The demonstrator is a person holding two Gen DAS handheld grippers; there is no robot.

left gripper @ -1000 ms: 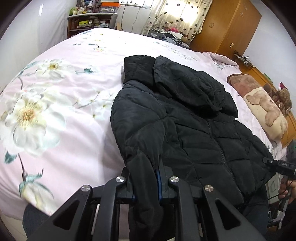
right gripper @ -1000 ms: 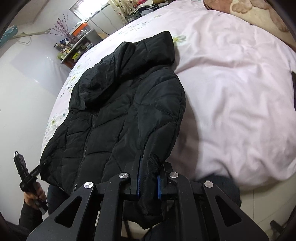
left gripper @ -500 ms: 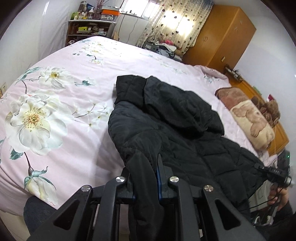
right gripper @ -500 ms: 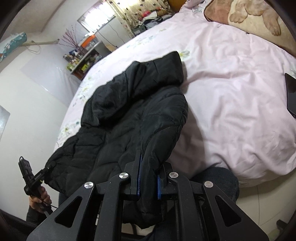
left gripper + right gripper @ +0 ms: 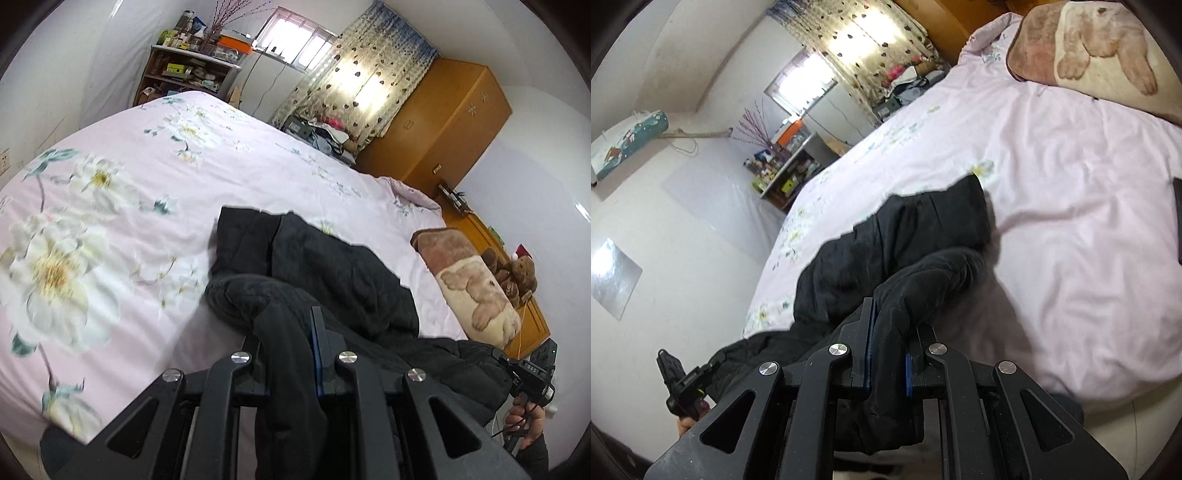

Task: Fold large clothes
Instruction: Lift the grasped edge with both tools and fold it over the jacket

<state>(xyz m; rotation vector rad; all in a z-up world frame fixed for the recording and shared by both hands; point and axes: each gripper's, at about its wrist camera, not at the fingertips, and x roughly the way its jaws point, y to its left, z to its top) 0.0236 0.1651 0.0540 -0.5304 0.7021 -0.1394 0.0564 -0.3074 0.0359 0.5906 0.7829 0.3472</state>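
Observation:
A black quilted hooded jacket lies on a pink flowered bed, its hood end farthest from me and its near part raised off the cover. My left gripper is shut on the jacket's left bottom edge, black fabric bunched between the blue pads. In the right wrist view the same jacket rises toward me, and my right gripper is shut on its right bottom edge. Each view shows the other gripper in a hand at the frame's lower edge.
A pillow with a brown bear print and a teddy bear lie at the bed's right side. A dark phone rests on the cover at right. A wooden wardrobe and a cluttered shelf stand beyond the bed.
Both grippers have risen with the jacket's bottom edge in them. The jacket's lower half has lifted off the bed and now arches toward the hood.

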